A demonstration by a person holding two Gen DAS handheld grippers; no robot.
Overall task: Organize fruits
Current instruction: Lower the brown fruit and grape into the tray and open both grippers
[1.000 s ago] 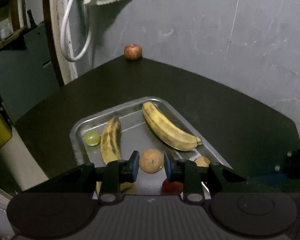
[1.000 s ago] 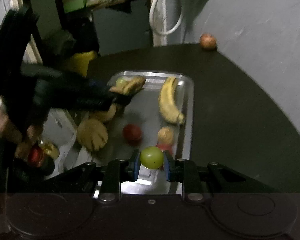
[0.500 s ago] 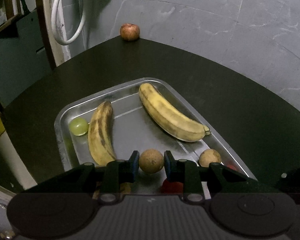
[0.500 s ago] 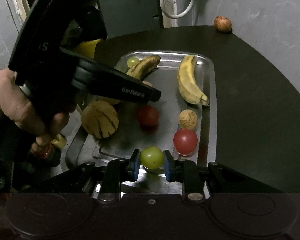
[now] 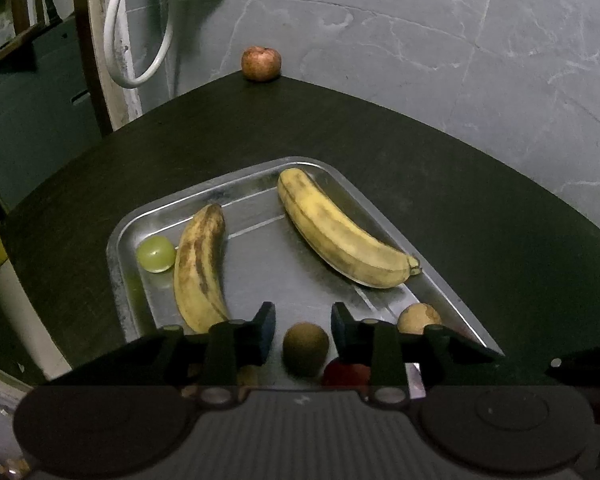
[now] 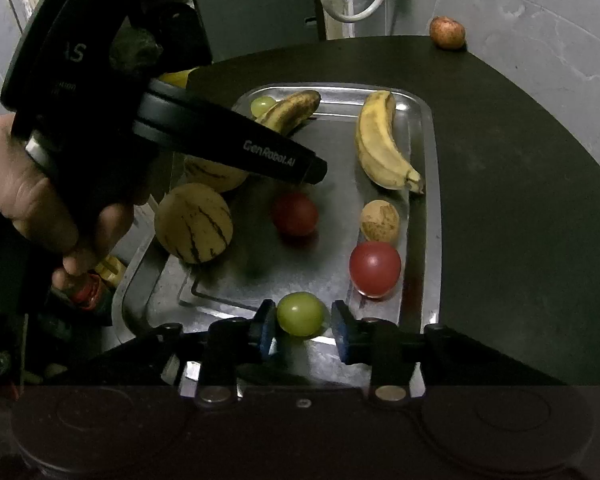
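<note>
A steel tray [image 5: 236, 184] on a dark table holds two bananas [image 5: 340, 236] [image 5: 200, 272], a green fruit [image 5: 155, 254] and a second brown fruit [image 5: 418, 318]. My left gripper [image 5: 303, 326] is opening. A small brown fruit [image 5: 306, 348] lies on the tray between its jaws, clear of both pads. My right gripper [image 6: 303, 326] is opening too. A green round fruit [image 6: 300, 314] rests on the tray [image 6: 428, 160] between its pads, with a gap on its right side. In the right wrist view a hand [image 6: 28, 196] holds the left gripper [image 6: 220, 140] over the tray.
Two red fruits [image 6: 295, 214] [image 6: 375, 268] and two striped yellow melons [image 6: 194, 228] [image 6: 216, 174] sit on the tray's near half. A reddish apple [image 5: 261, 63] stands alone at the table's far corner by the wall. A white hose [image 5: 116, 52] hangs left.
Both grippers came down over the tray, then their jaws parted. The brown fruit and the green fruit, gripped before, now lie loose on the tray between the pads.
</note>
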